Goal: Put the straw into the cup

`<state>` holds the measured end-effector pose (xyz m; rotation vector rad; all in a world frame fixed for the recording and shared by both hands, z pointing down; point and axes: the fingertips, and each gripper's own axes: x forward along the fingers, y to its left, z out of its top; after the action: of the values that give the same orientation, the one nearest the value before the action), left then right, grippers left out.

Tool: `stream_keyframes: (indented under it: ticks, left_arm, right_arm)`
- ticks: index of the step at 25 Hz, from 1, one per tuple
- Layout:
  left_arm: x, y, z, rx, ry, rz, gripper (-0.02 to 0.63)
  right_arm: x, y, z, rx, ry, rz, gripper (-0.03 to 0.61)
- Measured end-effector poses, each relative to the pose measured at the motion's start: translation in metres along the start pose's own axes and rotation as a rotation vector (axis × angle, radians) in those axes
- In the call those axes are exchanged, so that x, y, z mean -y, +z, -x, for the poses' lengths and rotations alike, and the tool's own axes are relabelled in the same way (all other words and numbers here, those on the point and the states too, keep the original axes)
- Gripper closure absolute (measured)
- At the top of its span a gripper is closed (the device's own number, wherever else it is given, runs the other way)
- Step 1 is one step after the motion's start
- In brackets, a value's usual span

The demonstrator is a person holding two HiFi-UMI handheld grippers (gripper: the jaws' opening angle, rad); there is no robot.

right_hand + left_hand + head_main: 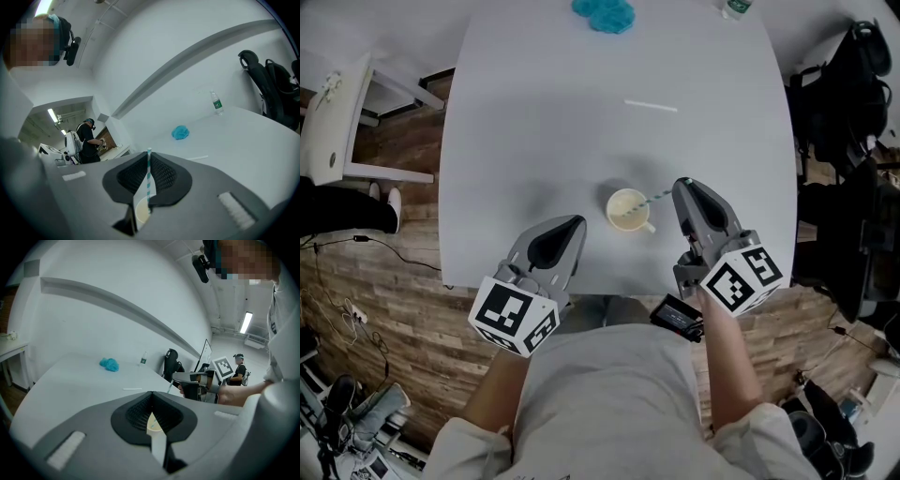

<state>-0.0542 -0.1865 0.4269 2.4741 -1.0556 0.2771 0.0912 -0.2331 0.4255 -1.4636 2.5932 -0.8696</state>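
Note:
A cream cup (629, 209) with a handle stands near the front edge of the white table (534, 122). My right gripper (680, 187) is just right of it, shut on a teal-and-white striped straw (655, 197) that slants down-left, with its lower end at the cup's mouth. In the right gripper view the straw (149, 178) stands upright between the pads of my right gripper (147, 164), with the cup (140, 212) below. My left gripper (570, 228) rests left of the cup, jaws shut and holding nothing. The left gripper view shows the cup (153, 424) just past its jaws.
A second, plain white straw (652, 106) lies farther back on the table. A blue crumpled thing (604, 13) and a water bottle (735, 7) sit at the far edge. Black chairs with bags (844, 103) stand to the right, and a white desk (328, 112) to the left.

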Motion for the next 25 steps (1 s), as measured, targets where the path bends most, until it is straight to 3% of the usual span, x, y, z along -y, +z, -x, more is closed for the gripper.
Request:
stream_keyframes:
  ticks: [25]
  left_arm:
    - [-0.006,-0.016,-0.001,-0.032,0.025,0.021,0.595]
  right_arm:
    - [0.019,-0.042,-0.023,-0.045,-0.007,-0.017,0.551]
